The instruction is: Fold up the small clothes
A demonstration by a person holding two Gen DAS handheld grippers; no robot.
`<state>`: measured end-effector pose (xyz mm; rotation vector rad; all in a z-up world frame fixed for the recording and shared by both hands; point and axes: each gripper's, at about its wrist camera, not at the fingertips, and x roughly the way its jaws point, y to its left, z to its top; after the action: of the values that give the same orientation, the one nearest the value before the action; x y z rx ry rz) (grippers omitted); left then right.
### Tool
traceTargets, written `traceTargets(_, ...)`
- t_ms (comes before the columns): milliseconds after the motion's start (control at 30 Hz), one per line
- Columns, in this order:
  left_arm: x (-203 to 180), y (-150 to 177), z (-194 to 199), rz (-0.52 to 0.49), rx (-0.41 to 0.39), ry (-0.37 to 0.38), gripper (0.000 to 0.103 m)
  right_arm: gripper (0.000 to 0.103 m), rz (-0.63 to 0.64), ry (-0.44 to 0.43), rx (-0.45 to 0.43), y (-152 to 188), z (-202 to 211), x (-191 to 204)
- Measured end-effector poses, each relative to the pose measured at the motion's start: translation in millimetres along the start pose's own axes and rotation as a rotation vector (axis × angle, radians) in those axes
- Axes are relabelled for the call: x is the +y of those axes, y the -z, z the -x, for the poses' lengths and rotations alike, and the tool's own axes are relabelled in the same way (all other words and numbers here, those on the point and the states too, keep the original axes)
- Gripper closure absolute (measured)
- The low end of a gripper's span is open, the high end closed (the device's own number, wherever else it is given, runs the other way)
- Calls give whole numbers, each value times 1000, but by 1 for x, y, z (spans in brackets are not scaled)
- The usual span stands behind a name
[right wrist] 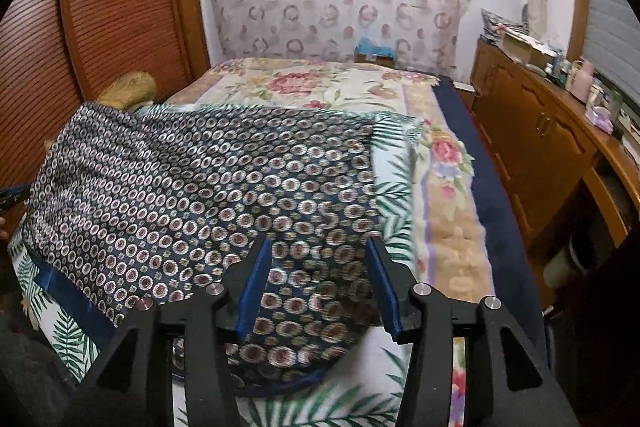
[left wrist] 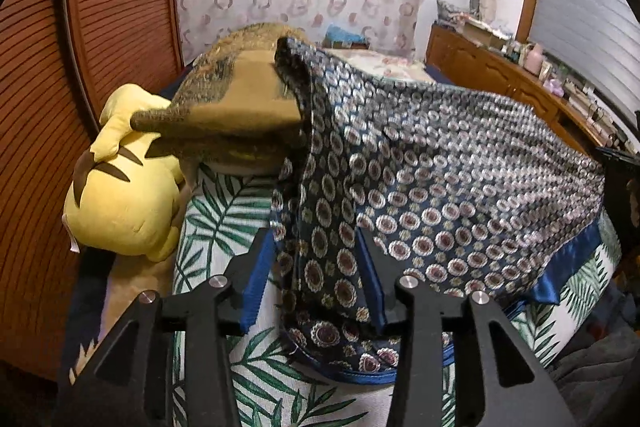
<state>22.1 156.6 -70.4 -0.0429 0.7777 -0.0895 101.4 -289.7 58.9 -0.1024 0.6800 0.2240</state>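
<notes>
The left gripper (left wrist: 316, 279), black with blue pads, is standing released above the navy garment of shiny fabric printed with rings (left wrist: 440, 187); its pads are flanking a raised fold without pressing on it. The garment is lying spread on the white palm-leaf cloth (left wrist: 224, 219) covering the bed. Left of it, a yellow plush toy (left wrist: 124, 203) is resting under a brown plush toy (left wrist: 240, 99). The right gripper (right wrist: 318, 283) is likewise standing released, its pads apart over the garment's (right wrist: 180, 179) rounded near edge. The floral quilt (right wrist: 440, 155) is lying rightward.
</notes>
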Motion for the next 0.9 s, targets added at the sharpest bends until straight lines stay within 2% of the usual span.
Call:
traceTargets(67,0,2,-3,-2,12,0,50,53,8,-26,11,1,-9,8)
traceTargets(133,0,5,-6,-5,21,-4,46,53,20,-51,27,2,-18,18)
traceTargets(433,0,9,-12,-3,49,-7,41,53,77,-117,97,4,-59,48)
traceTargets(667,5,12,-18,11,73,-20,40,53,92,-122,125,11,-78,60)
traceTargets(900,13,20,-20,43,87,-30,40,52,125,-97,93,22,-81,69)
